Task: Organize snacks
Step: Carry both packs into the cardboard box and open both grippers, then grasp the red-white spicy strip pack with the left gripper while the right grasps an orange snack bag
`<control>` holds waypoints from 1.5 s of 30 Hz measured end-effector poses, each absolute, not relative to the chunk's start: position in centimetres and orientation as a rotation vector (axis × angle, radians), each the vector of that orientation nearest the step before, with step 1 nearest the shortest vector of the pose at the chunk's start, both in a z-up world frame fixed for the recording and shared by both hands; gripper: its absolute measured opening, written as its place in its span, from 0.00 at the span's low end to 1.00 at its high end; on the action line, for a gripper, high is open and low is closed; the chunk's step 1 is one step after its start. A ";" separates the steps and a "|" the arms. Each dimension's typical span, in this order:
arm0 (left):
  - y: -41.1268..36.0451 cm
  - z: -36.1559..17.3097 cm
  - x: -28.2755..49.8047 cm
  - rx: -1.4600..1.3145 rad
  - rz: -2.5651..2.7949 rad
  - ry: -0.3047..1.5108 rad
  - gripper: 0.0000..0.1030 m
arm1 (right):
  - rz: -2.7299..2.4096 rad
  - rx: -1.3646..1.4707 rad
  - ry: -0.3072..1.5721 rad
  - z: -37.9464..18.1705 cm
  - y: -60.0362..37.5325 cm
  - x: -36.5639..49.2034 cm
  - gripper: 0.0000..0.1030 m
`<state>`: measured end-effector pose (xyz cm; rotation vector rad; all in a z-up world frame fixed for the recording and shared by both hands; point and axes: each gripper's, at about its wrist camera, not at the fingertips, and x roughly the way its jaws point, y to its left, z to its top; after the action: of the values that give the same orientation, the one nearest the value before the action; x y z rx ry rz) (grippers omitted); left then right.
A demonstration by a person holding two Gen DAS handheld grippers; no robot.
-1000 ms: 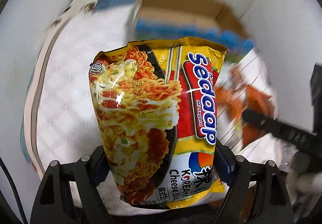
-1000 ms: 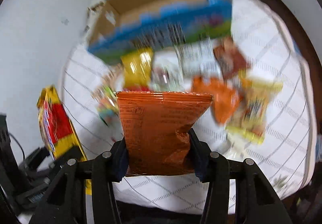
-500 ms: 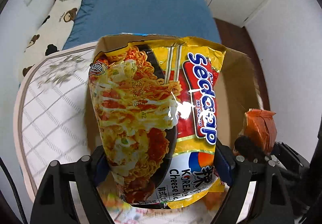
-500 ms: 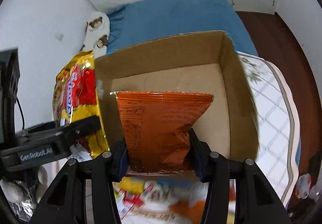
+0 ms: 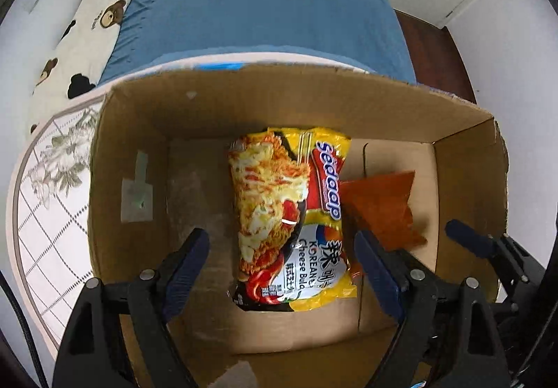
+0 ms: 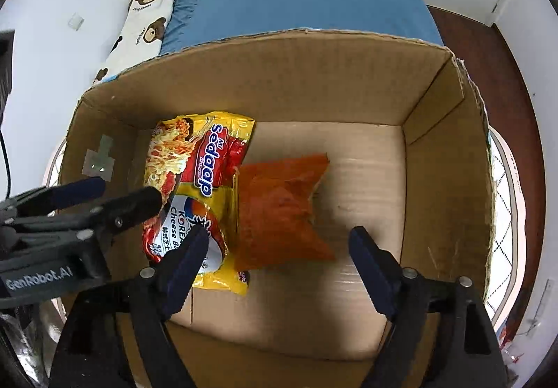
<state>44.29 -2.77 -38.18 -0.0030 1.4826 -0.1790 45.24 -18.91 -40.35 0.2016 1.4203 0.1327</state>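
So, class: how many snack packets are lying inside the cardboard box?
2: the yellow noodle packet lies left of centre, and the orange packet lies beside it, overlapping its right edge. Near corners of the cardboard box are hidden.

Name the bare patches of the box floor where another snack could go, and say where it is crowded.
Bare floor lies between the orange packet and the cardboard box right wall, and left of the noodle packet. The middle is crowded: both packets overlap.
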 end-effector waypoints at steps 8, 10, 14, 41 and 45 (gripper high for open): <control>-2.4 -35.5 40.5 0.037 -0.137 1.375 0.83 | 0.101 0.185 1.392 -37.1 -19.1 40.1 0.82; -2.2 -34.7 39.4 0.035 -0.134 1.344 0.83 | 0.090 0.172 1.378 -36.7 -19.1 39.2 0.82; -2.0 -32.9 37.7 0.032 -0.131 1.285 0.83 | 0.070 0.152 1.336 -35.2 -19.2 37.2 0.82; 0.4 -26.2 22.1 0.063 -0.089 1.127 0.83 | 0.110 0.362 1.233 -28.1 -20.7 20.5 0.82; 1.6 -31.6 19.3 0.174 -0.058 1.252 0.83 | 0.098 0.391 1.345 -32.2 -20.7 17.4 0.82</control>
<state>19.26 1.62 -31.65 0.1737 1.2519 -0.0583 17.43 -20.66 -32.16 0.3906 1.3450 0.0983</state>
